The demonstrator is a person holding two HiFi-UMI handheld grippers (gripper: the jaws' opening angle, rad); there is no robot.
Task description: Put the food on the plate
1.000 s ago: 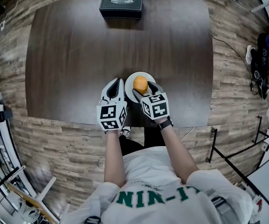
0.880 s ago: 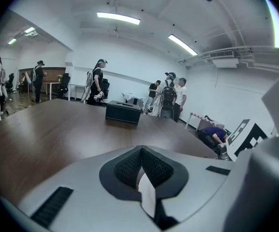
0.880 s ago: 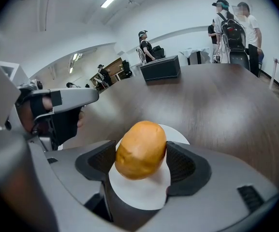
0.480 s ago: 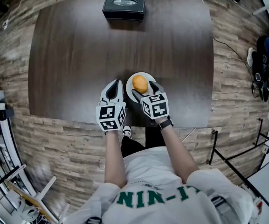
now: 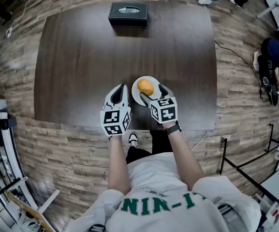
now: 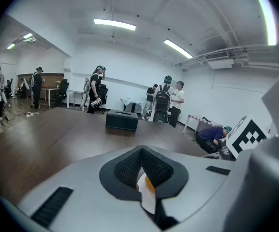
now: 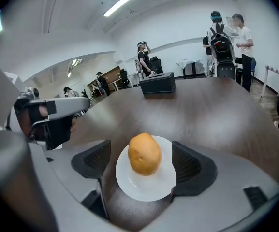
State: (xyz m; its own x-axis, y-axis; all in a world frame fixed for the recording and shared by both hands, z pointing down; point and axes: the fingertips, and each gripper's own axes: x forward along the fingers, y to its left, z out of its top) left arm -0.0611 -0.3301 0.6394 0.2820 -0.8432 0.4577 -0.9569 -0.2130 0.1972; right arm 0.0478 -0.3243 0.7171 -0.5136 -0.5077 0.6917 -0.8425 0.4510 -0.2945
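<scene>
An orange-brown, potato-like food (image 5: pixel 145 86) (image 7: pixel 144 153) rests on a small white plate (image 5: pixel 135 95) (image 7: pixel 146 187) near the front edge of the dark table (image 5: pixel 81 57). My right gripper (image 5: pixel 154 93) (image 7: pixel 143 162) straddles the plate. Its jaws are opening and its pads (image 7: pixel 98 161) stand clear of the food on both sides. My left gripper (image 5: pixel 121 88) (image 6: pixel 142 151) sits just left of the plate with its jaws shut and nothing held. A sliver of the plate (image 6: pixel 149 204) and of the food (image 6: pixel 149 182) shows below its tips.
A black box (image 5: pixel 128 14) (image 6: pixel 122 120) (image 7: pixel 157 83) stands at the table's far edge. Several people stand in the room beyond the table. One person (image 5: pixel 277 57) crouches on the wooden floor to the right. The table's front edge lies just under both grippers.
The right gripper's jaws have spread apart from the food, which stays on the plate. The left gripper has kept its place.
</scene>
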